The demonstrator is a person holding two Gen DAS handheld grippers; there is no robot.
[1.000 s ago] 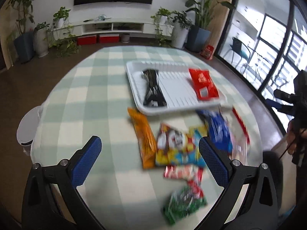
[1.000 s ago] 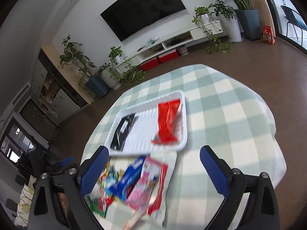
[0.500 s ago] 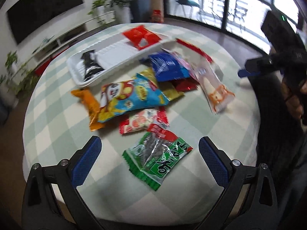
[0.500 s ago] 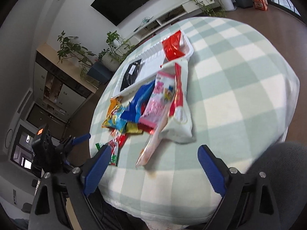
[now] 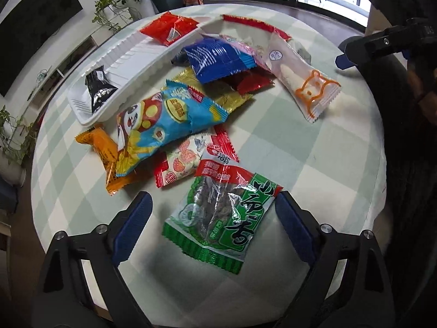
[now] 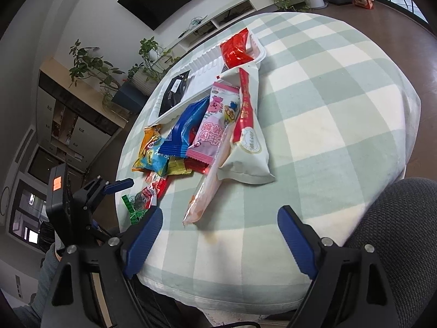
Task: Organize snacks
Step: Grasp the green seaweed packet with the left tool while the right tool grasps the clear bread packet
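A pile of snack packets lies on the checked tablecloth (image 5: 314, 169). A white tray (image 5: 136, 54) behind the pile holds a black packet (image 5: 98, 90) and a red packet (image 5: 169, 28). My left gripper (image 5: 213, 216) is open and empty, its jaws either side of a green seed packet (image 5: 221, 216). A blue panda bag (image 5: 169, 120), an orange packet (image 5: 106, 150) and a dark blue packet (image 5: 218, 57) lie beyond. My right gripper (image 6: 218, 229) is open and empty, low over the table's edge, near a long clear-orange packet (image 6: 210, 183) and a white packet (image 6: 248, 142).
The tray also shows in the right wrist view (image 6: 202, 65). A grey chair back (image 6: 396, 218) is at the lower right. The other gripper shows at the far left (image 6: 82, 199). Potted plants, a TV unit and glass doors ring the round table.
Both grippers have dropped and swung closer to the table. The left one now frames the green packet; the right one has come down near the table's edge. Both stay open.
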